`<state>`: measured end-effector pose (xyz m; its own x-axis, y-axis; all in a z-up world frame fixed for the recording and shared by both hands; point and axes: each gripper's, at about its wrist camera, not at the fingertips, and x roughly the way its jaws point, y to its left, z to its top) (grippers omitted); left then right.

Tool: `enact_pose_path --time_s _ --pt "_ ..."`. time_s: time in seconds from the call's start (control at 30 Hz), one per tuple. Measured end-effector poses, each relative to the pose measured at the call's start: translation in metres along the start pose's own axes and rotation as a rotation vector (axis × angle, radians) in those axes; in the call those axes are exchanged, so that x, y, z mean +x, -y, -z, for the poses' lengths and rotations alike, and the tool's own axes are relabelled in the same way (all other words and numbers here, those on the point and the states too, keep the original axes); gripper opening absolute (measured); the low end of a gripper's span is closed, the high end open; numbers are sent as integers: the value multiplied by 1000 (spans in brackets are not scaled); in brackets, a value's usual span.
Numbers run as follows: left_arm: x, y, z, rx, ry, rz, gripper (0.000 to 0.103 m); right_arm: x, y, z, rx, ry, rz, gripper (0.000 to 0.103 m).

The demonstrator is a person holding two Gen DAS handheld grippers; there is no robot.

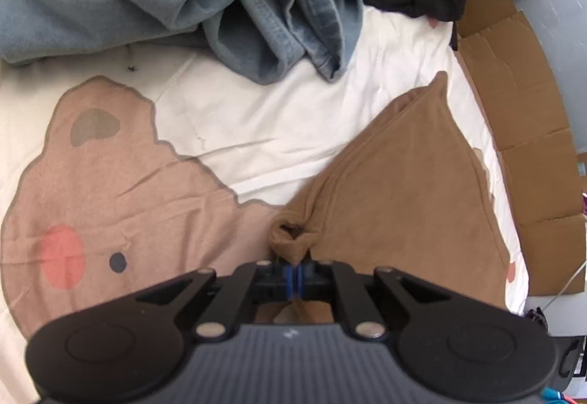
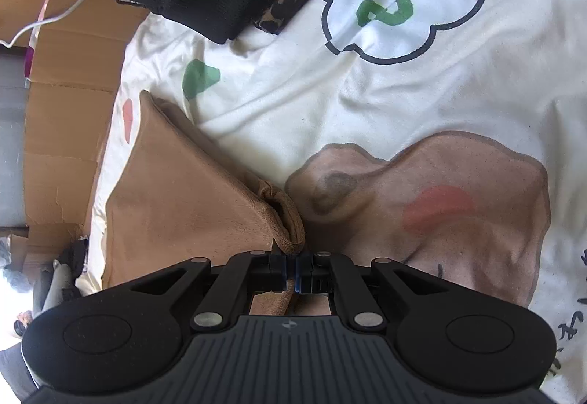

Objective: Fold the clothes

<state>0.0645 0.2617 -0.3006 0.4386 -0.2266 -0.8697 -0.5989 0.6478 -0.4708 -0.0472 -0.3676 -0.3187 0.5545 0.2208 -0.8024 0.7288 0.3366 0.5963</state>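
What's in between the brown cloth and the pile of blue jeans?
Only bare white bedsheet. The left wrist view shows it lying wrinkled between the brown cloth and the blue jeans, with nothing resting on that stretch.

right hand-held gripper [image 2: 291,274] pinching tan garment [image 2: 183,198] (bunched edge), printed bedsheet [image 2: 293,103]

denim heap [image 1: 286,19] crowds the far side (bedsheet [image 1: 279,125] between lies open).
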Motion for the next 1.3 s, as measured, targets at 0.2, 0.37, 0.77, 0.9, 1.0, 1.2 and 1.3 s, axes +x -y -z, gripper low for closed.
enact_pose_path --time_s 0.2,0.37,0.77,0.9,1.0,1.2,1.3 --pt "4 -1 -5 23 -12 -9 3 6 14 -2 73 -23 -33 4" --pt "-8 -4 -9 -2 29 28 3 -3 3 -2 -2 11 -34 4" --pt "-2 -16 -11 -87 15 34 4 6 8 -3 -20 -14 -2 4" --pt "9 -24 -18 -154 -36 26 11 6 12 -6 -22 -36 5 14" --pt "4 -26 -18 -155 -33 34 16 -9 14 -8 -27 -7 -1 19" --pt "-5 -32 -16 -152 -9 29 23 -40 -3 -9 -115 71 -45 19" --pt "-5 -33 -17 -144 -12 30 23 -44 -19 -7 -168 68 -65 19"
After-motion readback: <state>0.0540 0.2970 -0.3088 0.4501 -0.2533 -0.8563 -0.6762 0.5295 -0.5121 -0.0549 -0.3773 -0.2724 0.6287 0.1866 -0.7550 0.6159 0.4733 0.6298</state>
